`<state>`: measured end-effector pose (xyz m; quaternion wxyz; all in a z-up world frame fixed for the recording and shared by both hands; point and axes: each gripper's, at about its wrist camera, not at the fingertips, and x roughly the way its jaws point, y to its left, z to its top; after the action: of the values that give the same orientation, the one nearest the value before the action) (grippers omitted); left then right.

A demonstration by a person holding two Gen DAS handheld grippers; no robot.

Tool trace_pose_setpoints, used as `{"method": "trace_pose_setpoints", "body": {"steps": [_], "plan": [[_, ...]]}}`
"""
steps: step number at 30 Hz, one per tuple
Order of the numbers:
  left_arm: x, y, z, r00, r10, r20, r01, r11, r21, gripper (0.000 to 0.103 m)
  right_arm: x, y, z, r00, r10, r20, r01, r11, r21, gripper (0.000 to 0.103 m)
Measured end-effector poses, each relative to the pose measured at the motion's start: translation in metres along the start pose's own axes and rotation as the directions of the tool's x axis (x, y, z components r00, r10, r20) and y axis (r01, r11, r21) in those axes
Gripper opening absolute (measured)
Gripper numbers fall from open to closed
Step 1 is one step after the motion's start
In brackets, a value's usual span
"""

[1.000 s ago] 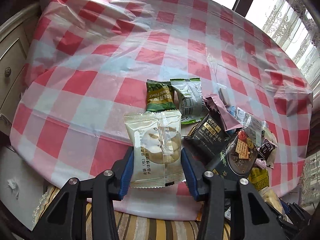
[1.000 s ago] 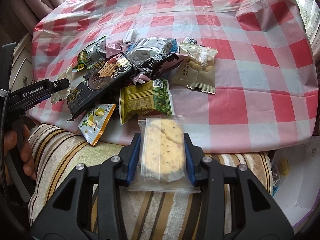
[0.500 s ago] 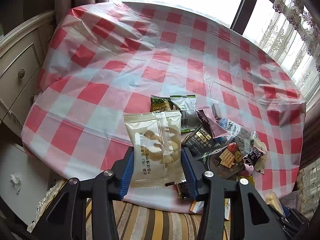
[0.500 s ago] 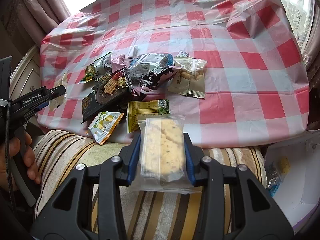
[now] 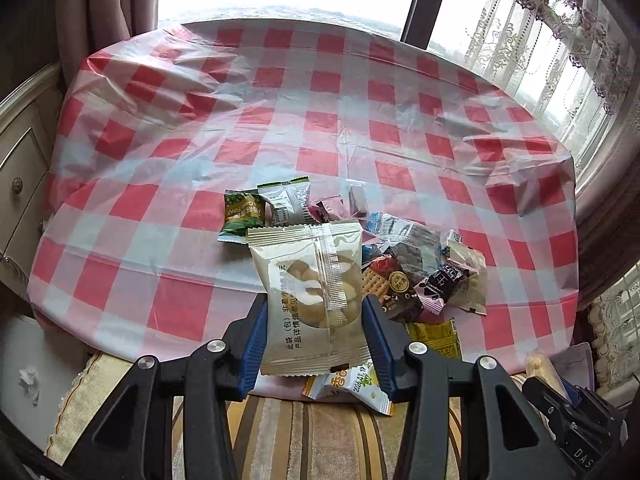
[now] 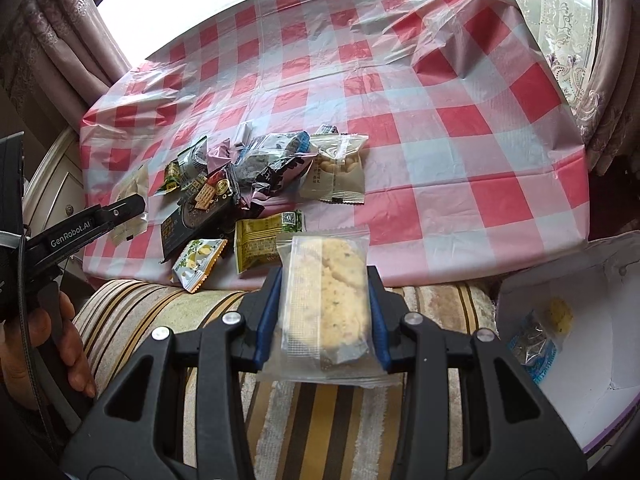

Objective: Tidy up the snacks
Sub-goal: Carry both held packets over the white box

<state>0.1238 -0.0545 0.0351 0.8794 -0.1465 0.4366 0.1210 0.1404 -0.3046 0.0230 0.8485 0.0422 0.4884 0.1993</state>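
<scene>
My left gripper (image 5: pixel 314 332) is shut on a beige nut packet (image 5: pixel 314 292), held above the table's near edge. My right gripper (image 6: pixel 324 312) is shut on a clear-wrapped yellow biscuit (image 6: pixel 330 304), held above a striped cushion. A pile of snack packets (image 6: pixel 240 184) lies on the red-checked table (image 6: pixel 440 120); it also shows in the left wrist view (image 5: pixel 404 264). The left gripper also shows at the left of the right wrist view (image 6: pixel 120 208).
A white box (image 6: pixel 580 320) at the right, beside the cushion, holds a blue packet (image 6: pixel 534 346) and a yellow snack (image 6: pixel 560 312). A striped cushion (image 6: pixel 160 304) lies below the table edge. A cream dresser (image 5: pixel 20 152) stands to the left. Curtains and windows lie behind.
Both grippers have drawn back and risen from the table, each keeping its packet. The white box has come further into the right wrist view.
</scene>
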Motion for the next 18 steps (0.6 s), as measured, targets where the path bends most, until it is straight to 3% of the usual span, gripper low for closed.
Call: {"method": "trace_pose_setpoints", "body": {"steps": [10,18], "plan": [[0.0,-0.079,-0.009,0.998,-0.062,-0.023,0.065,0.984,0.167,0.047,-0.022,-0.053,-0.006,0.998,-0.01,0.055,0.003,0.992,0.126,0.044],[0.003,-0.165,-0.03,0.989,-0.131,-0.066,0.146,0.924,0.352,0.047,-0.035,-0.11,-0.019,0.995,-0.06,0.083,0.037,0.968,0.248,0.043]]}}
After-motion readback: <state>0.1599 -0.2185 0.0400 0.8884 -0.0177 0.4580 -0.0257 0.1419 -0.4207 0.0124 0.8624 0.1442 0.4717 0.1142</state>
